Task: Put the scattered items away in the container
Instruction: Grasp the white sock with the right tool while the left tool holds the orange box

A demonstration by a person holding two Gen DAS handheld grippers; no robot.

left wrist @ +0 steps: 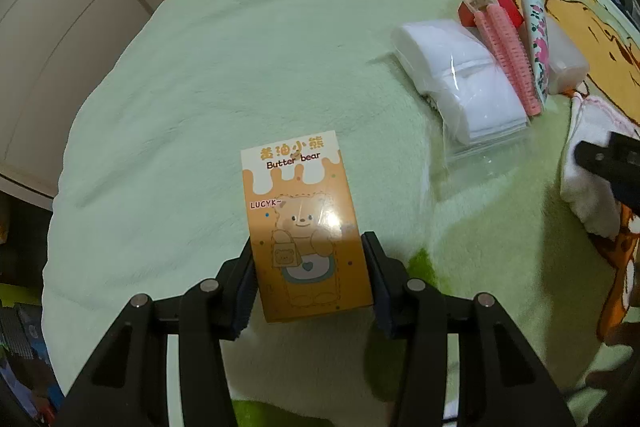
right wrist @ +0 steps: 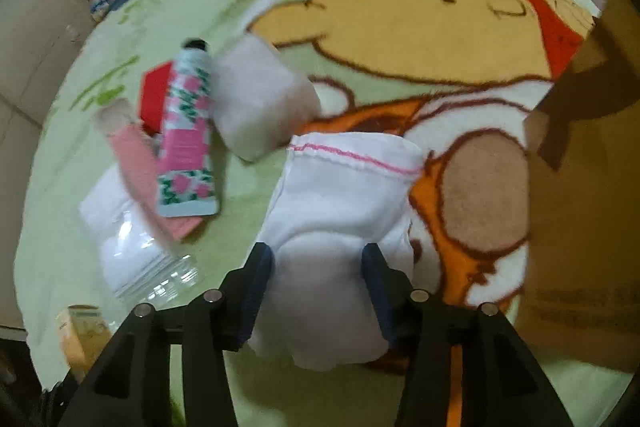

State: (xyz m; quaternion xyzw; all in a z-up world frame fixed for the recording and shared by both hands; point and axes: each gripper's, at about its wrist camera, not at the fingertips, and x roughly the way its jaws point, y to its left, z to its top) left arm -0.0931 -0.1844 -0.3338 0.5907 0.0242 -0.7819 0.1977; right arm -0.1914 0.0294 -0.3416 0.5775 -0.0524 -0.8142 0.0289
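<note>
The task is looking early: as far as the two views show, every item is still lying on the blanket (left wrist: 200, 75) and nothing is visibly inside the box (right wrist: 580, 227), whose brown cardboard wall is standing at the right edge of the right wrist view; its inside is hidden, so I cannot tell if something is already there. Going from the left, the left gripper (left wrist: 308, 275) is sitting around the lower part of the card (left wrist: 304, 227) — the orange bear packet — and both pads are lying against its long edges, so it is gripping the card at a narrow opening, with the card still low over the blanket. Further right a small group is waiting: the bag (left wrist: 460, 83) of white pads, the pink rollers (left wrist: 508, 55), the red piece (left wrist: 508, 3) under them, the flowered tube (left wrist: 536, 47) and the cloudy case (left wrist: 568, 63), all touching or just beside each other. Then the white cloth (right wrist: 344, 195) is lying nearest to the box, and the right gripper (right wrist: 320, 291) is straddling its near end — its jaws are standing partly open on either side of the cloth. In my judgement the card and the cloth are the next two to go, and five more things are remaining after them.
</note>
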